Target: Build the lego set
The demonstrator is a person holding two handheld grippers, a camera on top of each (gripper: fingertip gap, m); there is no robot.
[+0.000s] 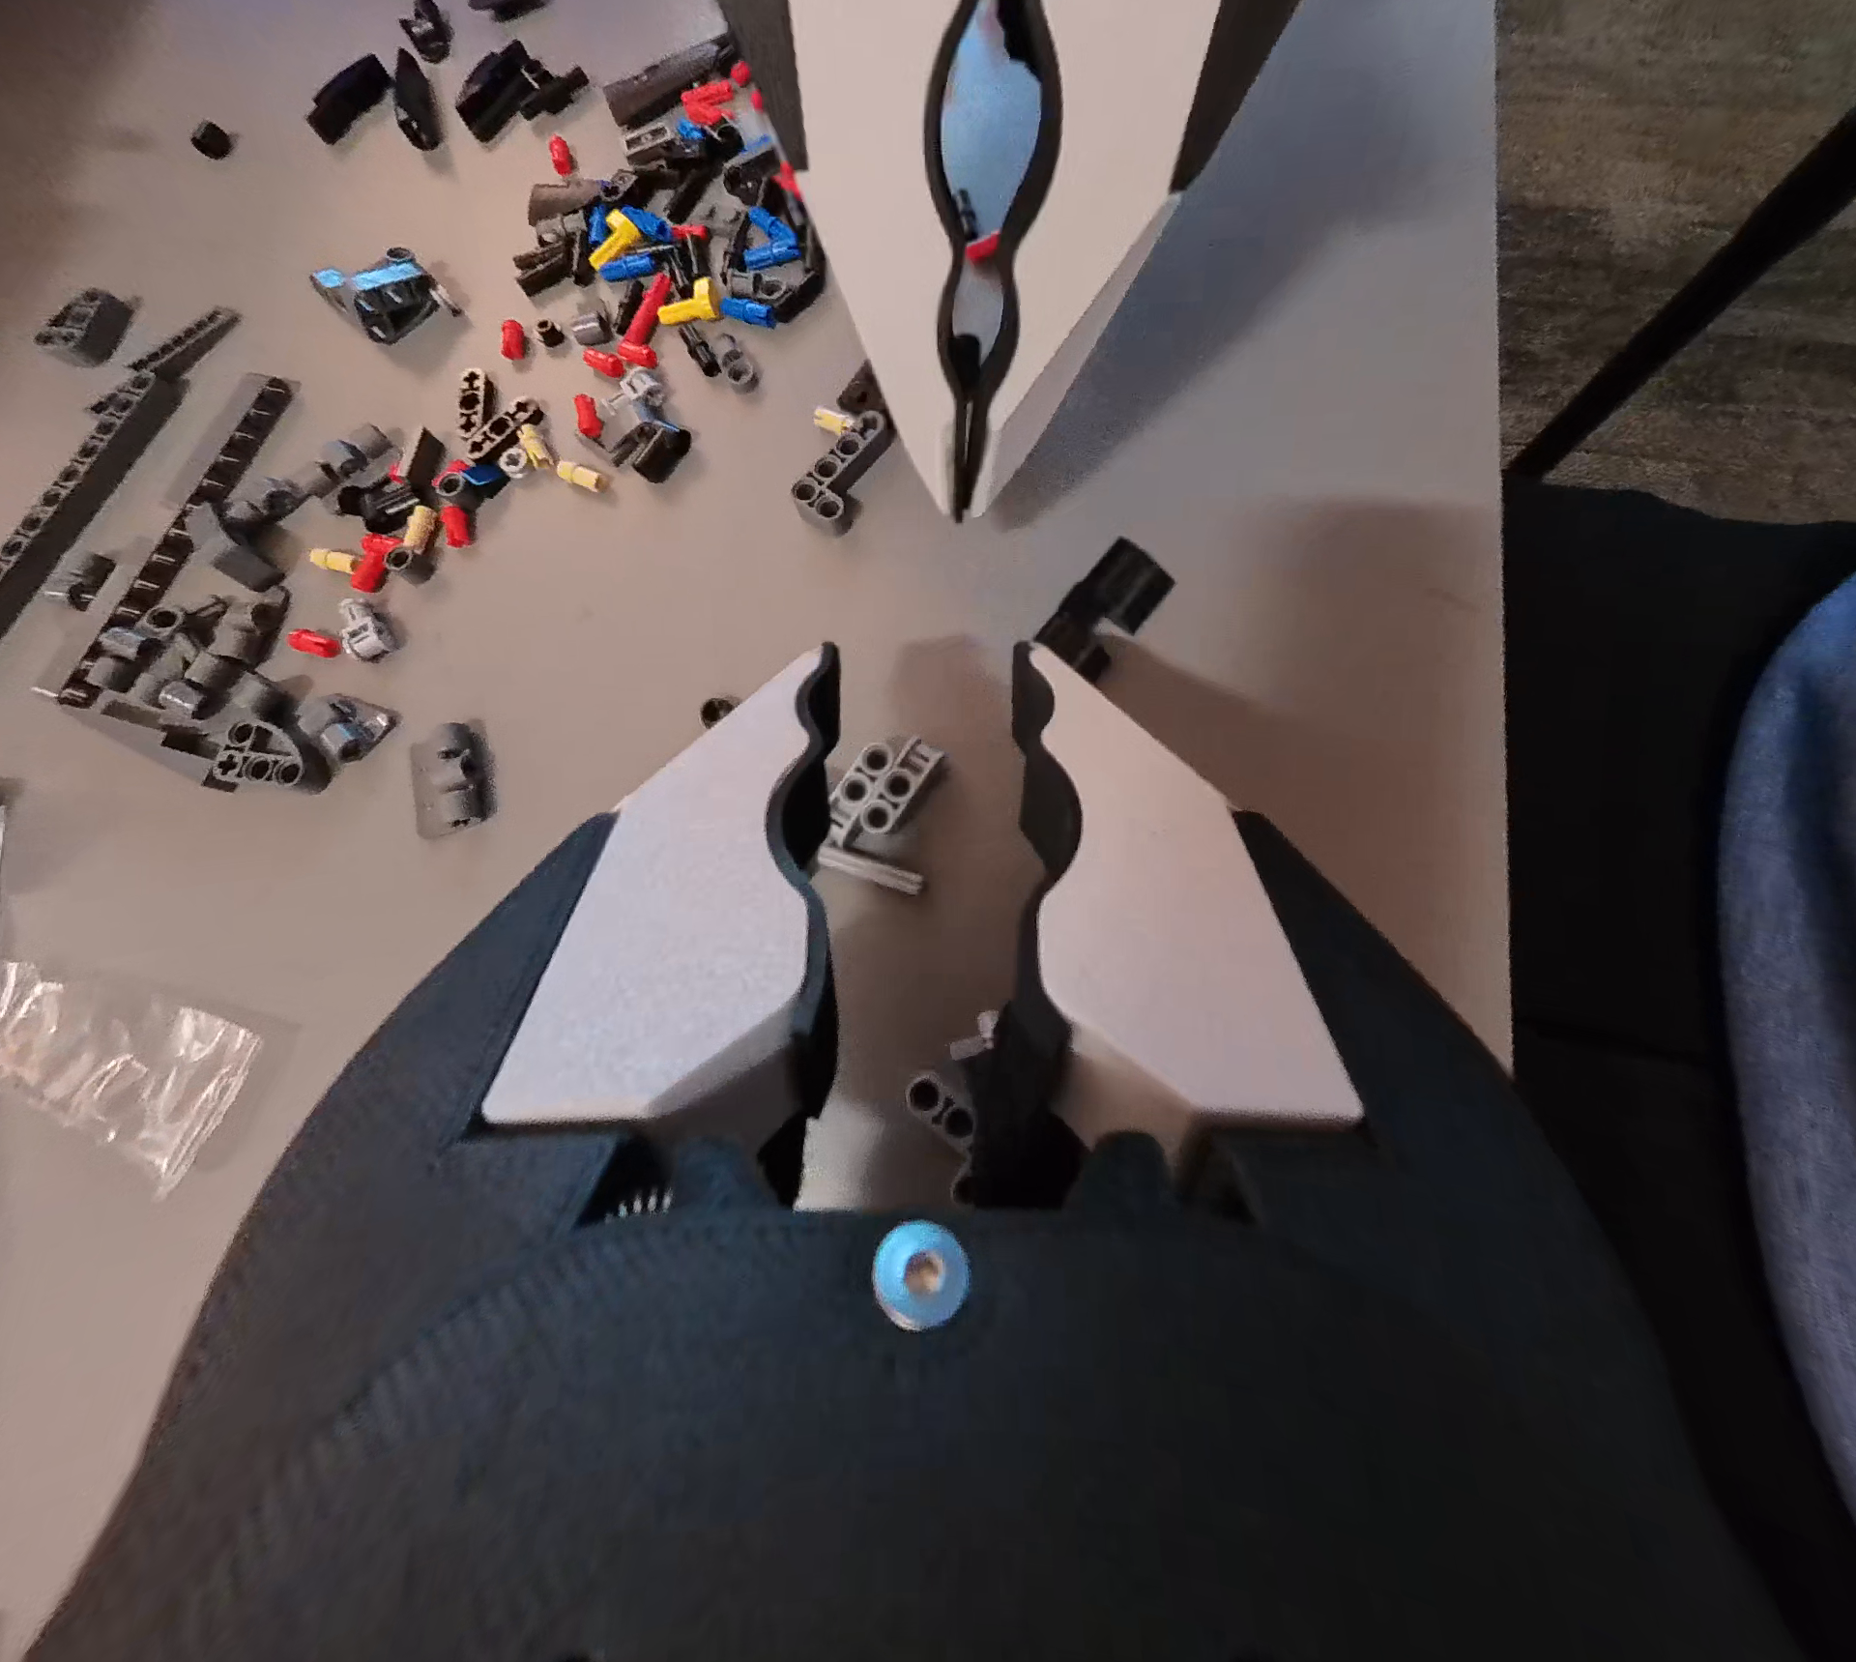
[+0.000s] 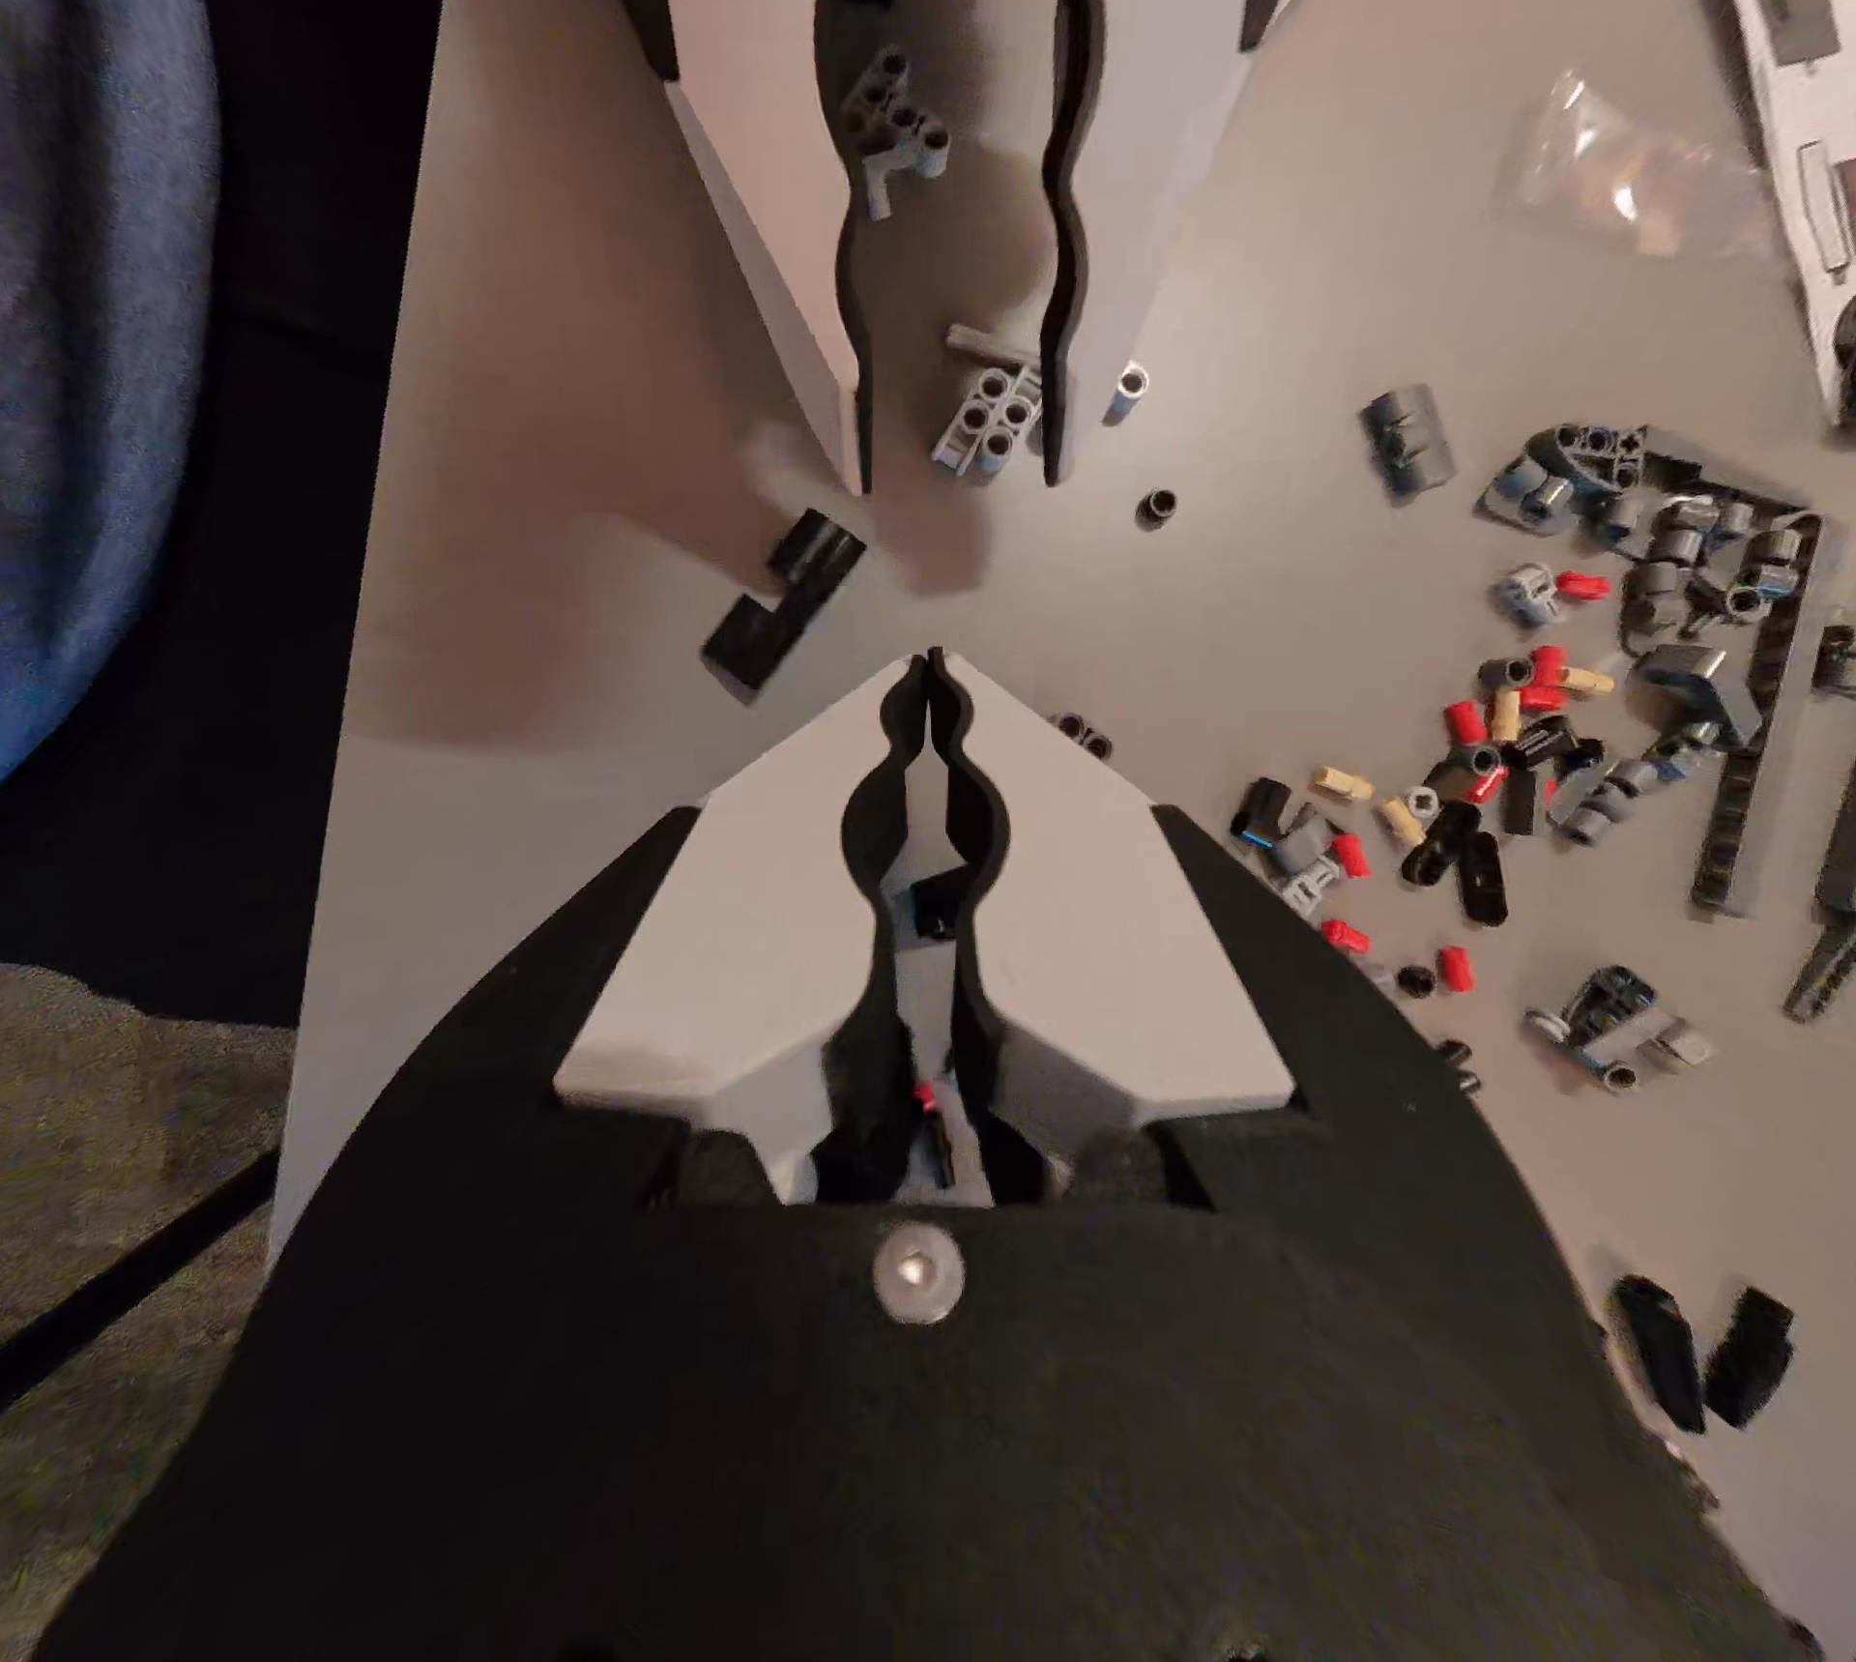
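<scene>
Left gripper [image 1: 924,660] hung over the grey table [image 1: 623,860] with its fingers spread, nothing between them; a light grey holed brick [image 1: 884,785] and a thin grey axle [image 1: 874,872] lay on the table in the gap. Right gripper [image 2: 929,657] faced it tip to tip, fingers pressed together at the tips, pinching nothing I could see. A black L-shaped piece [image 2: 783,599] lay between the two tips, near the table's edge [image 1: 1501,509], which ran just beside both grippers; beyond it were dark floor and a blue-clad knee [image 1: 1788,1011]. Bare tabletop lay around the tips. Farther out, the loose heap of black, grey, red, blue and yellow pieces [image 1: 643,278] crowded the table. A clear plastic bag [image 2: 1647,157] and a printed booklet [image 2: 1768,7] lay farthest off, its print too blurred to read.
</scene>
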